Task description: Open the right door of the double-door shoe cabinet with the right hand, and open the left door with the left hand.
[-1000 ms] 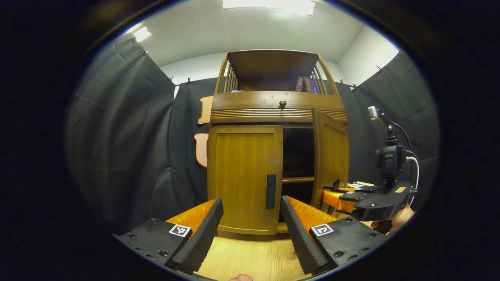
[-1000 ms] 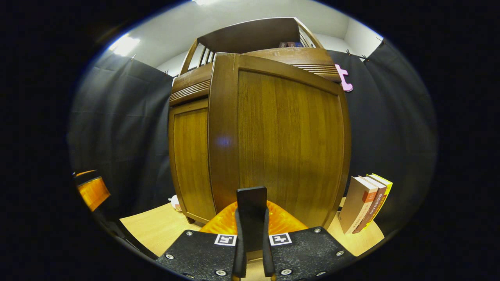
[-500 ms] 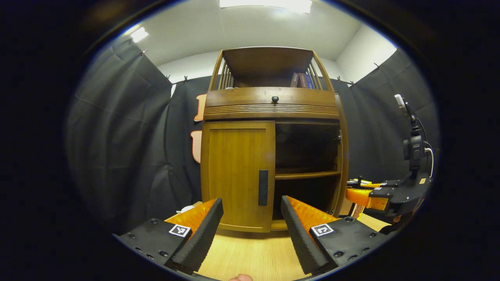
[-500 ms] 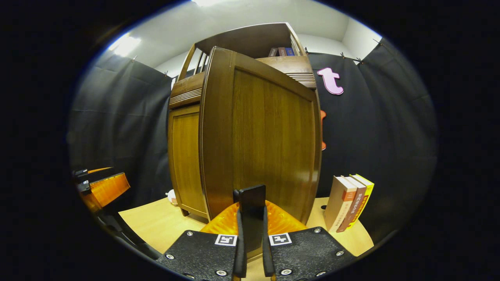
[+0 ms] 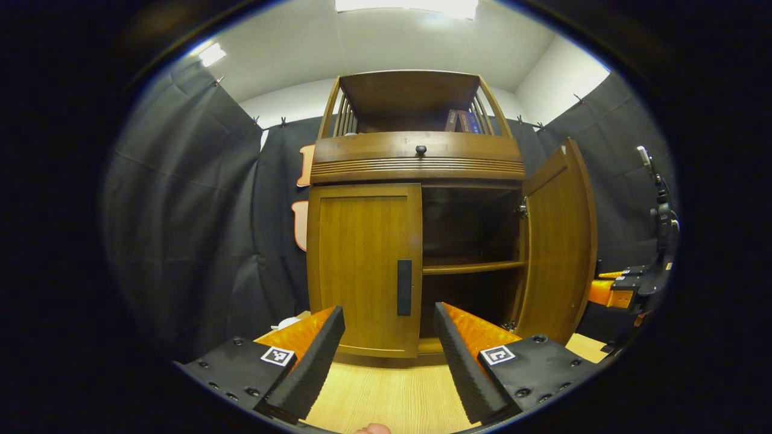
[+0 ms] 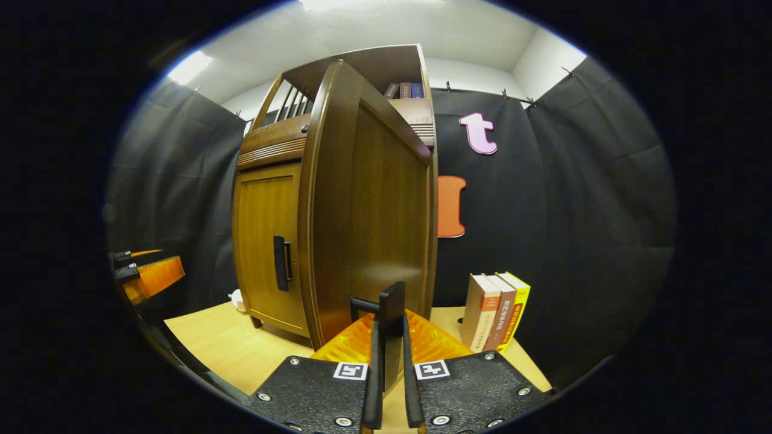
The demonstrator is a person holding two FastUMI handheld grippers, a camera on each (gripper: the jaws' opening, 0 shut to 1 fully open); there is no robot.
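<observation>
The wooden shoe cabinet (image 5: 416, 163) stands ahead on a pale wood tabletop (image 5: 374, 398). Its left door (image 5: 359, 259) is closed, with a black handle (image 5: 404, 287) at its inner edge. My left gripper (image 5: 389, 313) is open, a short way in front of that door and touching nothing. The right door (image 5: 558, 241) stands swung wide open, baring a dark interior with a shelf (image 5: 470, 267). In the right gripper view the right door (image 6: 374, 217) appears nearly edge-on, and my right gripper (image 6: 389, 337) is shut on its black handle (image 6: 391, 307). The right gripper (image 5: 615, 292) also appears far right.
Three books (image 6: 497, 310) stand upright on the tabletop right of the cabinet, close to the open door's swing. More books (image 5: 461, 120) sit on the cabinet's top shelf. A drawer knob (image 5: 421, 149) is above the doors. A small white thing (image 5: 289, 322) lies at the cabinet's left foot.
The right door has swung from partly open to wide open, with the right gripper holding its handle and moving rightward. The left gripper stays open, with the cabinet slightly nearer.
</observation>
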